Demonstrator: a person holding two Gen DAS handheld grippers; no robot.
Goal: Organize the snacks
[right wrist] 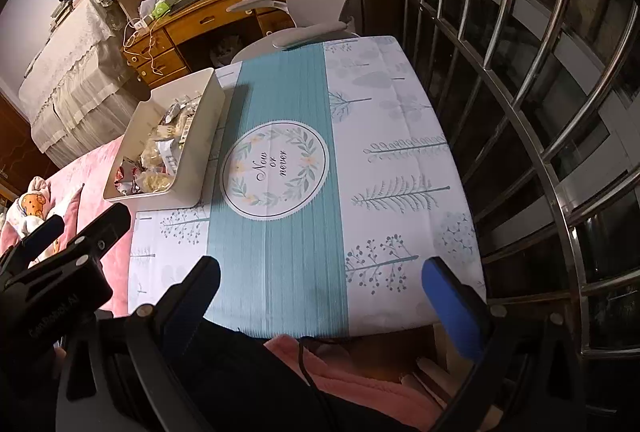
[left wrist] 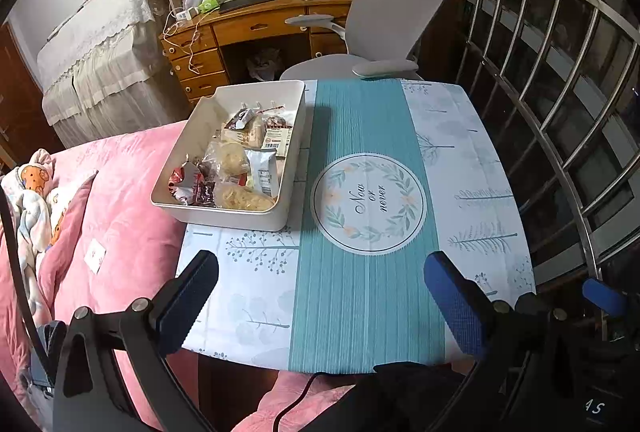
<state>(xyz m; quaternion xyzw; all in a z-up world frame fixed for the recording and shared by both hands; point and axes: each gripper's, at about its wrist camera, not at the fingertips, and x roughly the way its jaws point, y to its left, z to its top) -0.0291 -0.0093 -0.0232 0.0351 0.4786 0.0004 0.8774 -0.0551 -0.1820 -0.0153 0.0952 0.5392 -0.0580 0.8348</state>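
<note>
We see the left claw (left wrist: pixel 320 302) spread wide, nothing between its fingers, hovering over the near edge of the table (left wrist: pixel 472 168) and touching nothing. The right claw (right wrist: pixel 320 296) is just as wide, also empty, above the near table edge. In the right wrist view the left claw's body shows at lower left, beside the right one. The snacks (left wrist: pixel 236 164) sit in a white bin (left wrist: pixel 294 136) at the far left part of the table, next to the pink bed (left wrist: pixel 128 200); packets in clear, silver and red wrappers fill the near half and right side of it, the far left corner is bare. The same bin (right wrist: pixel 200 136) appears left of centre in the right view, well apart from both claws. The tablecloth has a teal stripe (left wrist: pixel 360 304) down the middle with a round "Now or never" print (left wrist: pixel 368 202), just right of the bin. Rest of the table top carries no packets. A grey chair (left wrist: pixel 392 16) stands at the far side of the table, a wooden desk (left wrist: pixel 256 24) behind it. A black cable (right wrist: pixel 308 364) runs below the right claw.
</note>
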